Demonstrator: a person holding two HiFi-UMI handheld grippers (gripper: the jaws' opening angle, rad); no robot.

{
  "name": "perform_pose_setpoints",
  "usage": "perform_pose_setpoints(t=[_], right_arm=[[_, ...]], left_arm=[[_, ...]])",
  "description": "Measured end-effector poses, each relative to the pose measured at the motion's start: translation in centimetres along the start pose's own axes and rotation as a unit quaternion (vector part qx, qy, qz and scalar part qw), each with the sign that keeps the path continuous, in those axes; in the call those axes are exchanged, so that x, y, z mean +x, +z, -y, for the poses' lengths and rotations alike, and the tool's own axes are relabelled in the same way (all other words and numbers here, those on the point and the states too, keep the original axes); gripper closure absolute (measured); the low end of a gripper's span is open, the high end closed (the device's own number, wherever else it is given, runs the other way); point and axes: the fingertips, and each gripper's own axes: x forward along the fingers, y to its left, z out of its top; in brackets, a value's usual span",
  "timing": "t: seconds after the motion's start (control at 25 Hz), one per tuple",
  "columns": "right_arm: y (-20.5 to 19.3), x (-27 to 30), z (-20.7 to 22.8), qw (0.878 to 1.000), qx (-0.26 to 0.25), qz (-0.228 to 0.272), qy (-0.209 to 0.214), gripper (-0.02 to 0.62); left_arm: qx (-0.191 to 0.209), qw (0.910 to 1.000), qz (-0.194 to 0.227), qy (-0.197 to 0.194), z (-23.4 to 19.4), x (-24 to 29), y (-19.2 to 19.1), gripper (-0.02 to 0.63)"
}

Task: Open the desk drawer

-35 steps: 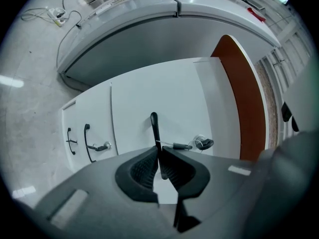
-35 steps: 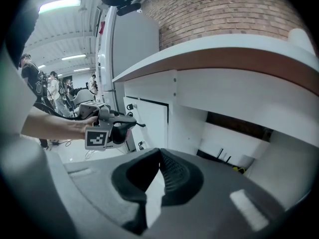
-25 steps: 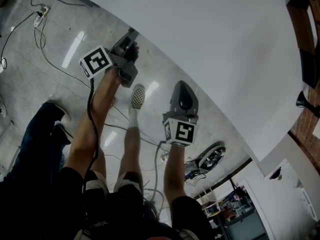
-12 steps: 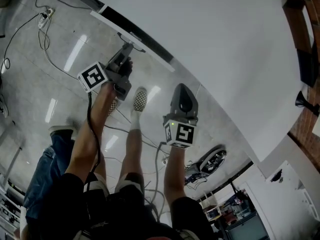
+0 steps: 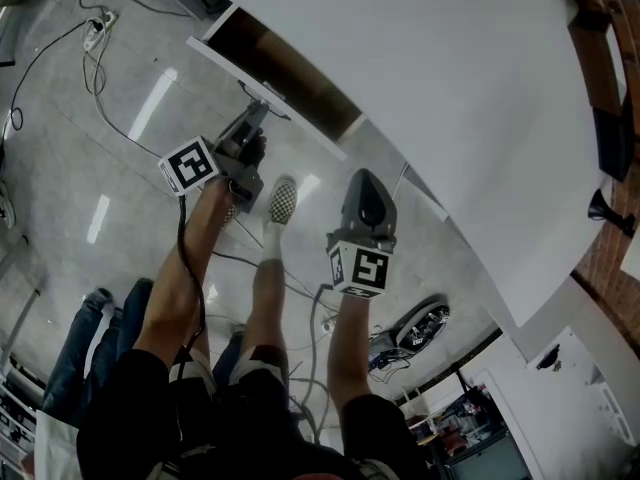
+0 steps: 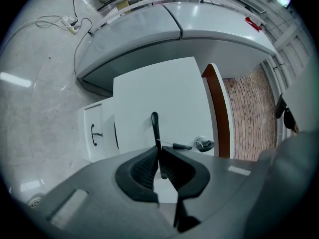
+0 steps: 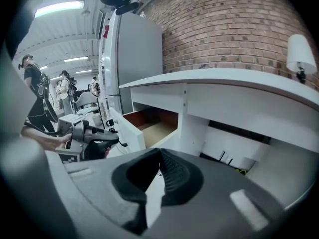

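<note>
The white desk (image 5: 450, 78) fills the upper right of the head view. Its drawer (image 5: 290, 73) stands pulled out at the top left, with the brown wooden inside showing behind the white drawer front (image 5: 225, 56). My left gripper (image 5: 257, 118) is shut on the drawer's dark bar handle (image 6: 154, 126), which runs up between the pads in the left gripper view. My right gripper (image 5: 366, 183) hangs apart from the desk, lower and to the right, shut with nothing in it (image 7: 159, 153). The right gripper view shows the open drawer (image 7: 154, 126) and the left gripper (image 7: 94, 136) at its front.
Cables (image 5: 110, 88) and a power strip (image 5: 97, 26) lie on the grey floor. My legs and a checkered shoe (image 5: 280, 198) are below the grippers. Another person's jeans (image 5: 90, 338) stand lower left. A round device (image 5: 420, 318) sits on the floor. A brick wall (image 7: 239, 29) backs the desk.
The drawer has slid out from under the desktop, so its wooden inside now shows. My left gripper came back with the handle in it. The right gripper has hardly moved.
</note>
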Motion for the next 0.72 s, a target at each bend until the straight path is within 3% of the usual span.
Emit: perform_pose_setpoints(t=[0.32,0.52,0.72], right_arm=[[-0.1,-0.3,-1.0,1.000,-0.002,0.001,0.004,0.591],[-0.4,-0.6,-1.4,1.000,-0.002,0.000,0.004,0.591],[-0.5,-0.9,-2.0,1.000,-0.002,0.003,0.006,0.591]], left_arm=[[0.005,0.9999,-0.001,0.009,-0.9,-2.6,-0.5,0.572],[-0.036,0.9993,0.006,0.011,-0.9,-4.1,-1.1,0.572],[-0.015,0.9998,0.003,0.015,-1.4,-5.5,-1.2,0.572]])
